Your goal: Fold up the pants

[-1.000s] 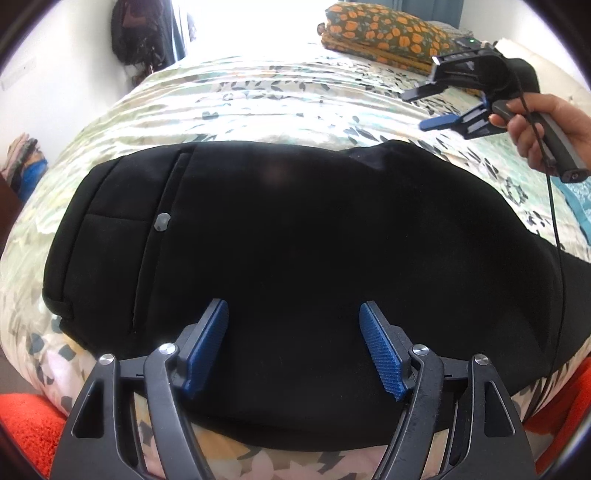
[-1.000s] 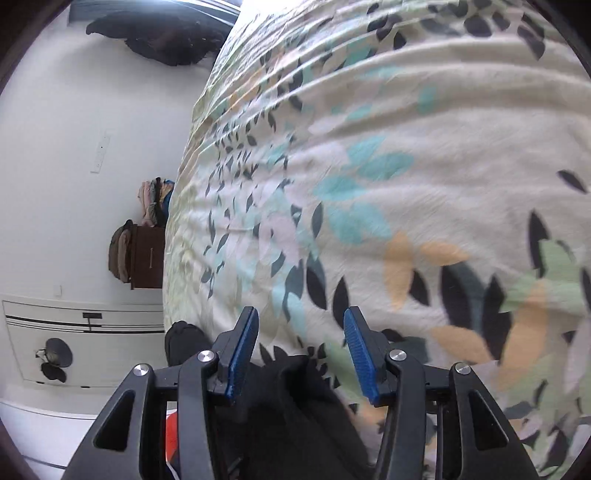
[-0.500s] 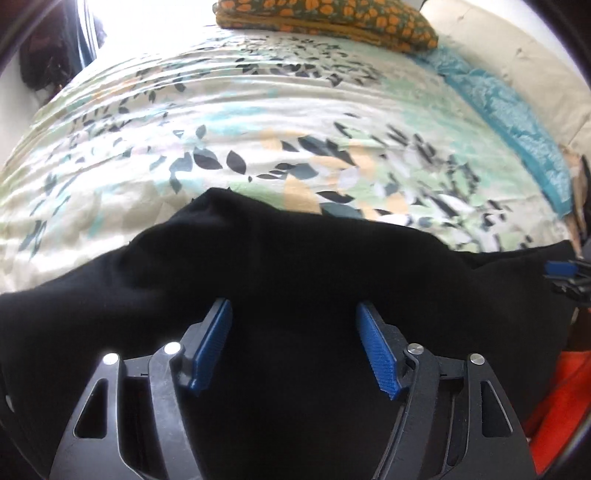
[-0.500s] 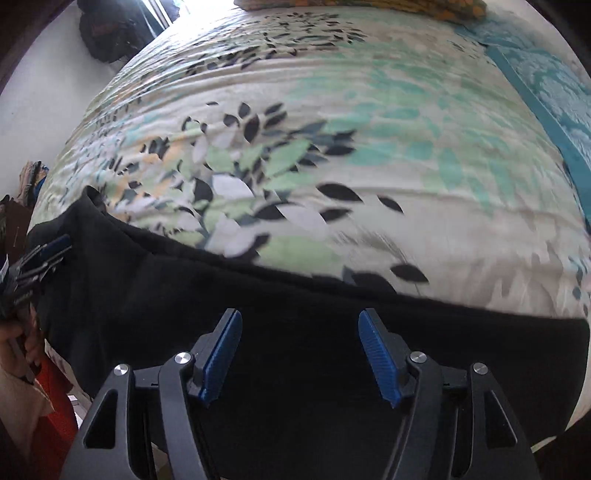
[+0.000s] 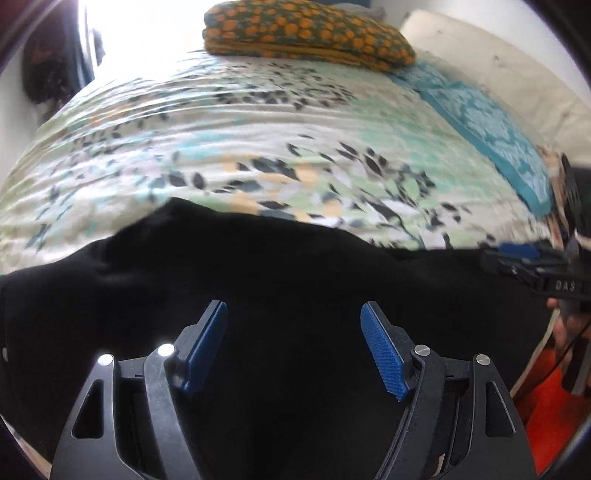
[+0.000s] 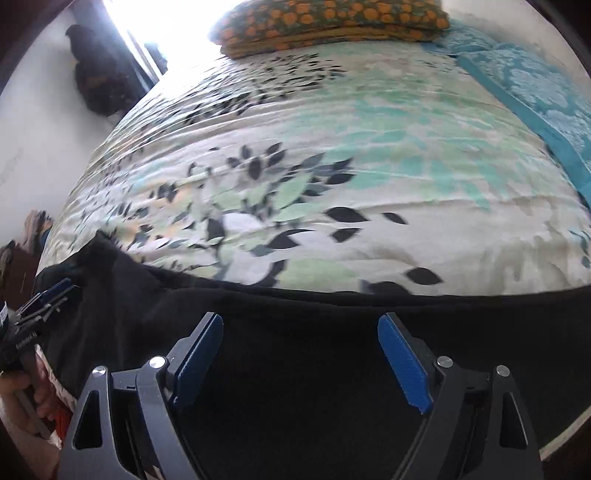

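Black pants (image 5: pixel 288 273) lie flat along the near edge of the bed, also in the right wrist view (image 6: pixel 314 325). My left gripper (image 5: pixel 293 314) is open over the pants, jaws wide, nothing between them. My right gripper (image 6: pixel 300 325) is open over the pants near their far edge, empty. The right gripper also shows at the right edge of the left wrist view (image 5: pixel 524 258), low over the cloth. The left gripper also shows at the left edge of the right wrist view (image 6: pixel 48 295).
The bed has a floral cover (image 5: pixel 258 147). An orange-spotted pillow (image 5: pixel 306 33) lies at the far end, a teal patterned cloth (image 5: pixel 491 136) along the right side. Orange fabric (image 5: pixel 543 402) lies below the bed edge at right. A dark bag (image 6: pixel 99 81) hangs on the left wall.
Both grippers swung from the left end of the pants toward the bed's middle and right. The right gripper dropped from above the bed down to the pants' edge. Both stayed open.
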Action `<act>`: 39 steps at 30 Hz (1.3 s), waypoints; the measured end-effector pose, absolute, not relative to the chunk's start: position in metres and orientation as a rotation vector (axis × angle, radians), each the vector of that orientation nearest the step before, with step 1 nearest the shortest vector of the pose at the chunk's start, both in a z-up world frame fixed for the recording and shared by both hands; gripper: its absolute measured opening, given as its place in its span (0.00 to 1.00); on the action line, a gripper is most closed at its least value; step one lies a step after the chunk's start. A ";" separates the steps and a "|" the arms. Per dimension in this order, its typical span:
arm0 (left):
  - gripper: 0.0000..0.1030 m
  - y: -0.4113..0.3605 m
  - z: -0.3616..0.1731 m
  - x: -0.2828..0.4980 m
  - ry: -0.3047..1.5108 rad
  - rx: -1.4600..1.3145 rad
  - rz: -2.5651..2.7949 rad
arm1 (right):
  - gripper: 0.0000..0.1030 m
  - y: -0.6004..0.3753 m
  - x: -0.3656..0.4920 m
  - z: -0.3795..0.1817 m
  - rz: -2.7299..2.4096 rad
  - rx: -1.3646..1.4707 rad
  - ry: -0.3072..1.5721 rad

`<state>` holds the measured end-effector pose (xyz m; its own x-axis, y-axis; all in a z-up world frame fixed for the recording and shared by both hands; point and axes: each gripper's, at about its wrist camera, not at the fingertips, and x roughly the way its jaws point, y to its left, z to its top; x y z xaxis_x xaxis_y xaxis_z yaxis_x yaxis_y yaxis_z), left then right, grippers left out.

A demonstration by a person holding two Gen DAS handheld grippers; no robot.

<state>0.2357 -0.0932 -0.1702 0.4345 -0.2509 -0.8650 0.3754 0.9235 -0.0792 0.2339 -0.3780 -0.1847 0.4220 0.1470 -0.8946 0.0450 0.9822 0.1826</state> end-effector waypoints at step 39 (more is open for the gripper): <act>0.83 -0.084 -0.191 0.195 1.078 0.234 -0.287 | 0.71 -0.580 0.125 -0.197 -0.213 0.580 1.112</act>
<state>0.1952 -0.0839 -0.1912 0.4424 -0.1157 -0.8893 0.3415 0.9387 0.0477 0.1250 -0.5798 -0.1969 0.4410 0.1212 -0.8893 0.4411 0.8337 0.3323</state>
